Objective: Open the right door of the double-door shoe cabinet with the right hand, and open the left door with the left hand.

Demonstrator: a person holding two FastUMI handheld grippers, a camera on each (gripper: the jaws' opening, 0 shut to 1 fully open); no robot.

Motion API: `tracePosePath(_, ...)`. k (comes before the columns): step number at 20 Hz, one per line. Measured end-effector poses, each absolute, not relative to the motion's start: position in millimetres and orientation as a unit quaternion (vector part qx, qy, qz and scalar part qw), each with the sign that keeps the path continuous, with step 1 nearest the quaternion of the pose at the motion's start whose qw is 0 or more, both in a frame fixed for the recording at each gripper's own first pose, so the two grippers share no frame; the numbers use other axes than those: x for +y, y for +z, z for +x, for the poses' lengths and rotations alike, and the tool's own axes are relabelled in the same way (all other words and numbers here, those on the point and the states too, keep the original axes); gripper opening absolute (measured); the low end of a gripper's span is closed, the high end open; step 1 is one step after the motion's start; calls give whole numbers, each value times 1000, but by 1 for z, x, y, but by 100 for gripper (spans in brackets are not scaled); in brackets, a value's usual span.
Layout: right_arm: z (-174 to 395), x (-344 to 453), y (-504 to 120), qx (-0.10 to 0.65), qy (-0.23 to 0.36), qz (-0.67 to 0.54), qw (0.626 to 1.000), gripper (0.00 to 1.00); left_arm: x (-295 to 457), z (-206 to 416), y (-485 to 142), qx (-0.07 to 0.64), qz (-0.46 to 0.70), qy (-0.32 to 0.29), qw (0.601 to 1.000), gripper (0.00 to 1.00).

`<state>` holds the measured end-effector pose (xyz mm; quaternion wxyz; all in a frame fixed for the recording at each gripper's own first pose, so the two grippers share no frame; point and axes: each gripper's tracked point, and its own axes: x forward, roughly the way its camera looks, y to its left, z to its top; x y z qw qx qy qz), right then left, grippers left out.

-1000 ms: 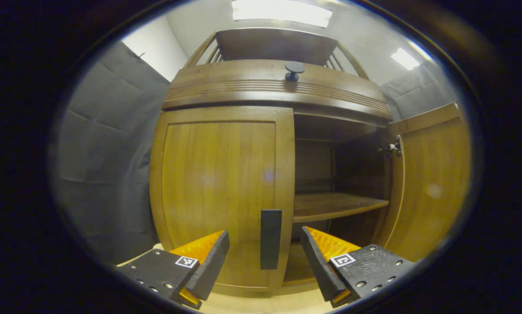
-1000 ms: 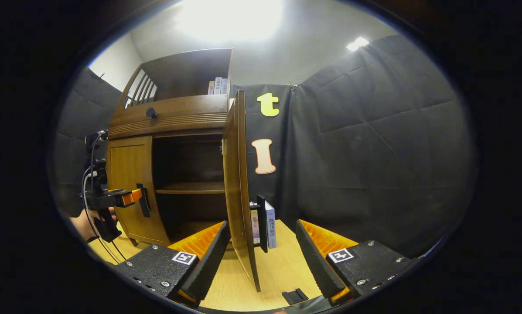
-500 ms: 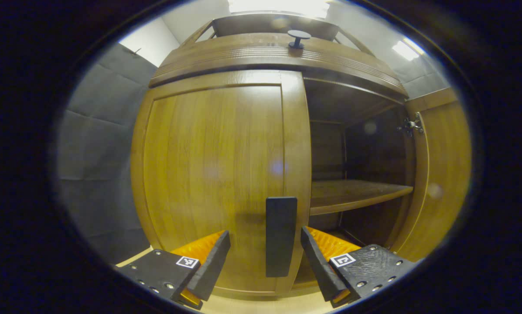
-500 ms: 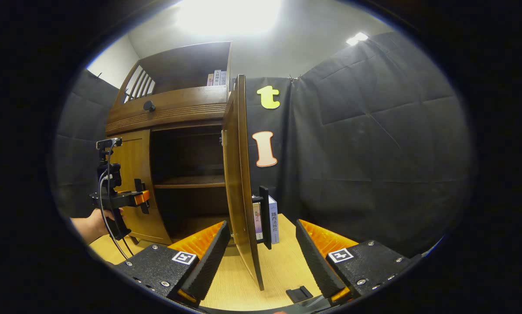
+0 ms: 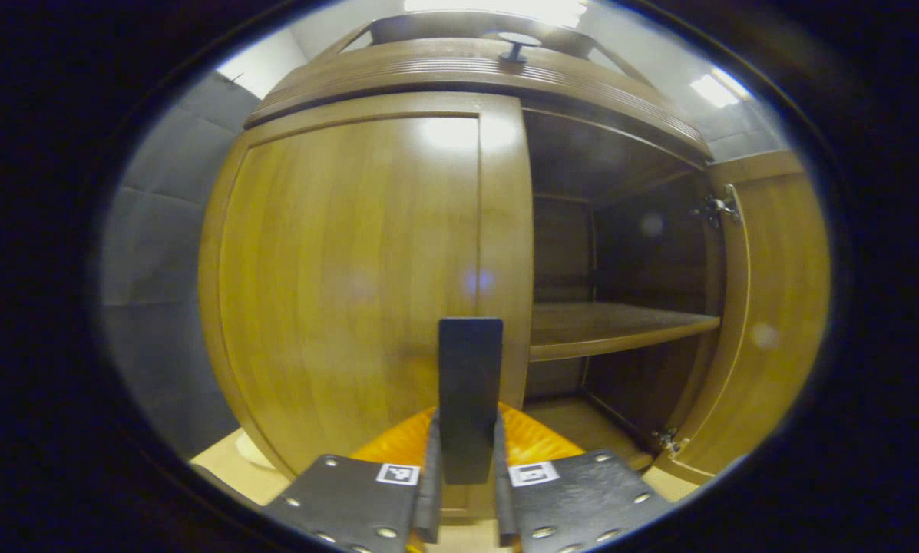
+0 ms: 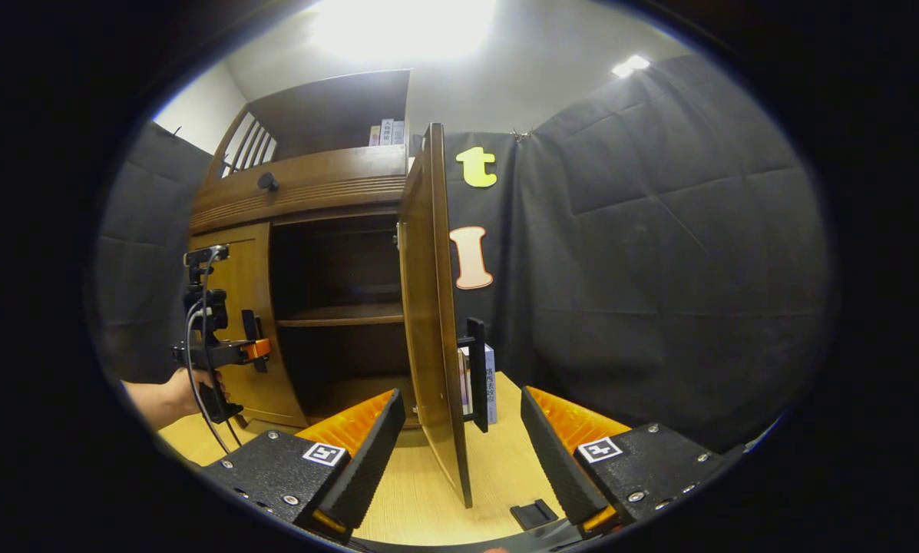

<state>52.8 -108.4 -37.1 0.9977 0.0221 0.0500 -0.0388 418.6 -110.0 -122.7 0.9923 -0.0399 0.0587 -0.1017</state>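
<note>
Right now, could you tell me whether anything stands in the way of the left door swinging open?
Nothing visible does. The left gripper is shut on the left door's handle, and the left door is still closed. In the right gripper view, the floor in front of that door looks bare; the right door stands open, off to the other side.

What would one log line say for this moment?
right door: open | left door: closed | left gripper: shut on left handle | right gripper: open, free

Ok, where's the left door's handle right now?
In the left gripper view the left door's handle stands upright at bottom centre, clamped between the left claw's fingers, along that closed door's inner edge beside the open compartment.
</note>
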Motion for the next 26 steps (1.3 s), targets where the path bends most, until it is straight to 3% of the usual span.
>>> tracePosePath(5,44,-105,-40,47,-36,25,998,94,-103,406,-125,74,-53,-99,991,18)
tracePosePath(6,42,-104,-41,48,-36,25,998,94,-101,398,-123,70,-62,-97,991,23)
tracePosePath(9,35,-102,-39,48,-34,27,998,94,-90,374,-121,60,-56,-98,992,23)
tracePosePath(11,34,-97,-38,47,-29,32,998,94,-85,360,-121,62,-61,-100,991,14)
tracePosePath(16,27,-79,-33,43,-12,34,998,94,-65,330,-119,66,-65,-106,990,23)
tracePosePath(19,24,-67,-31,44,-1,30,999,94,-52,311,-120,68,-69,-105,990,23)
tracePosePath(21,22,-60,-28,43,4,28,999,94,-42,300,-121,68,-70,-103,990,14)
tracePosePath(25,23,-44,-28,40,16,29,999,92,-19,279,-117,69,-72,-96,990,14)
tracePosePath(26,21,-39,-29,40,20,29,999,94,-12,275,-116,70,-72,-95,990,18)
